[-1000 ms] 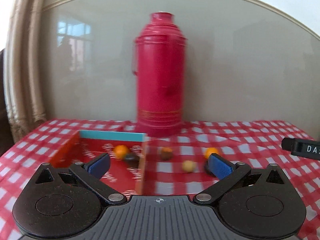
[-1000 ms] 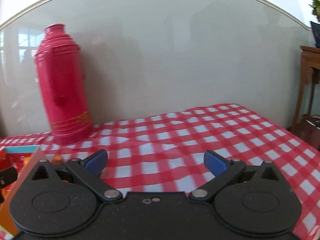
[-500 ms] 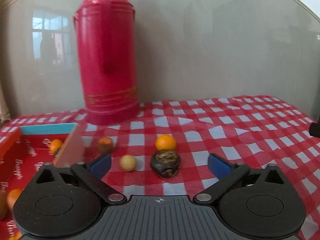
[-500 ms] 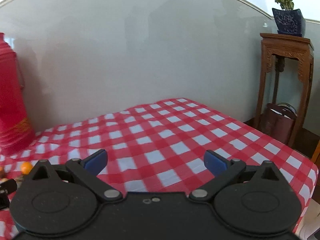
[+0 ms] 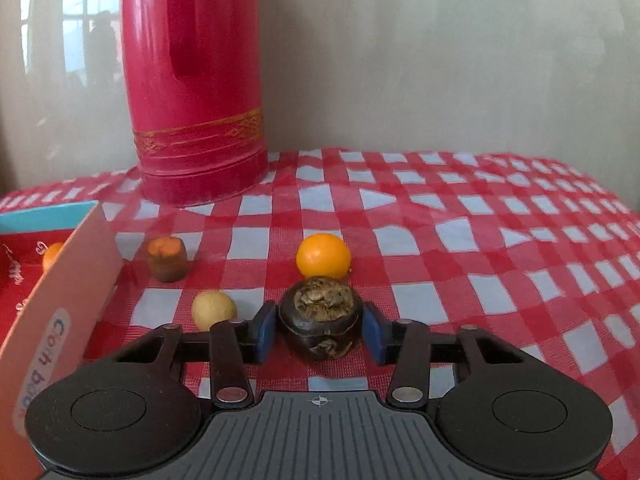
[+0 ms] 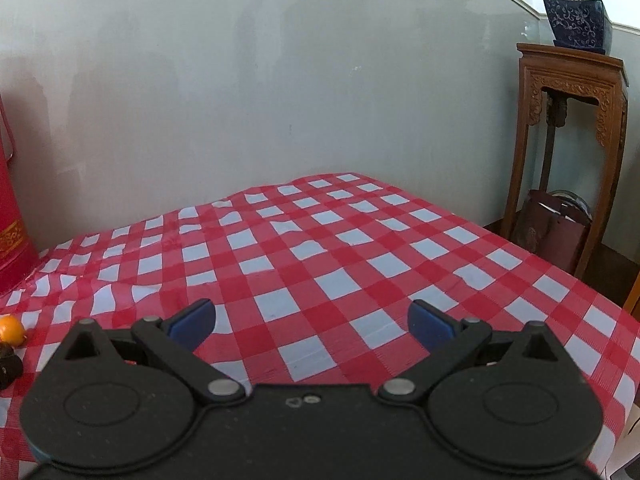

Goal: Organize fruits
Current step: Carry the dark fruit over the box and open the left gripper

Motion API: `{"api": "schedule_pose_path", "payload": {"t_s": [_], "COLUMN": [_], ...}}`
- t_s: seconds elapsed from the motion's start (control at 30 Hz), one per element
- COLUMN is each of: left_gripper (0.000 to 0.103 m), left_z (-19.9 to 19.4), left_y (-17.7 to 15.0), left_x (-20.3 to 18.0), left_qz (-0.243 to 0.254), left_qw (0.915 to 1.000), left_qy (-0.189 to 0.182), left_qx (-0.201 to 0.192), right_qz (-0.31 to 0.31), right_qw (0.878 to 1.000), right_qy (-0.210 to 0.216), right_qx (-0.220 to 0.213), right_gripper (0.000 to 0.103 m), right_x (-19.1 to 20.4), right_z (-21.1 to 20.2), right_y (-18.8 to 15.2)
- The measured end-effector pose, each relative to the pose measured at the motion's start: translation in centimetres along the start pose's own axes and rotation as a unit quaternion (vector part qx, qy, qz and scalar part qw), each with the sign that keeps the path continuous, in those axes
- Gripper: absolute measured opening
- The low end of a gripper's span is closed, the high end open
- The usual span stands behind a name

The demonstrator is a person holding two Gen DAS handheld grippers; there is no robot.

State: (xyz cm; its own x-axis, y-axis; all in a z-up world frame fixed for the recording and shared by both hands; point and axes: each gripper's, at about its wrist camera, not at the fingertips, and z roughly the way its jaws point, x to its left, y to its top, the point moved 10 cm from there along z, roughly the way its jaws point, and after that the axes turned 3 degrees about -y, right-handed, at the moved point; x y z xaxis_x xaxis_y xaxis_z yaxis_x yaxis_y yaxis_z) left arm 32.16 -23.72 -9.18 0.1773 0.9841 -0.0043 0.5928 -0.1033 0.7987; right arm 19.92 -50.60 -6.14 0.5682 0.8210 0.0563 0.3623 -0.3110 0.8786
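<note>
At the far left stands an open red box (image 5: pixel 48 280) with an orange fruit (image 5: pixel 52 254) inside. On the checked surface (image 5: pixel 460 248) just right of it sit a brown fruit (image 5: pixel 167 259) and a small yellow fruit (image 5: pixel 213 310), with a red flask (image 5: pixel 192 80) behind. The left tongs (image 5: pixel 320 330) are narrowed onto a dark round fruit (image 5: pixel 320 318), pads touching both its sides, an orange (image 5: pixel 323 256) just beyond. The right tongs (image 6: pixel 311 322) gape wide over bare cloth.

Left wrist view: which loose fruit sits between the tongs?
The dark brown round fruit, flanked by both blue pads. The orange lies behind it, the pale yellow fruit to its left.
</note>
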Motion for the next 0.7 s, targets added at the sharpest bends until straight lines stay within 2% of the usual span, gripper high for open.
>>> {"api": "schedule_pose_path", "payload": {"t_s": [0.27,0.43,0.7], "left_gripper": [0.045,0.045,0.045], "left_z": [-2.2,-5.5,-10.6], "left_y": [-0.6,-0.4,-0.1], "left_x": [-0.6,0.7,3.7], "left_qz": [0.023,0.028,0.019], "left_qw": [0.9997,0.9991,0.9975], "left_qy": [0.000,0.013,0.029], "left_qx": [-0.011,-0.030,-0.061], "right_qz": [0.013,0.018,0.010], "right_qw": [1.000,0.999,0.998], "right_qy": [0.005,0.037,0.063], "right_qx": [0.014,0.032,0.025], "right_gripper": [0.097,0.097,0.097], "right_x": [-0.7,1.3,3.3], "right_z": [0.3,0.0,-2.6], "right_y": [-0.6,-1.0,-0.5]}}
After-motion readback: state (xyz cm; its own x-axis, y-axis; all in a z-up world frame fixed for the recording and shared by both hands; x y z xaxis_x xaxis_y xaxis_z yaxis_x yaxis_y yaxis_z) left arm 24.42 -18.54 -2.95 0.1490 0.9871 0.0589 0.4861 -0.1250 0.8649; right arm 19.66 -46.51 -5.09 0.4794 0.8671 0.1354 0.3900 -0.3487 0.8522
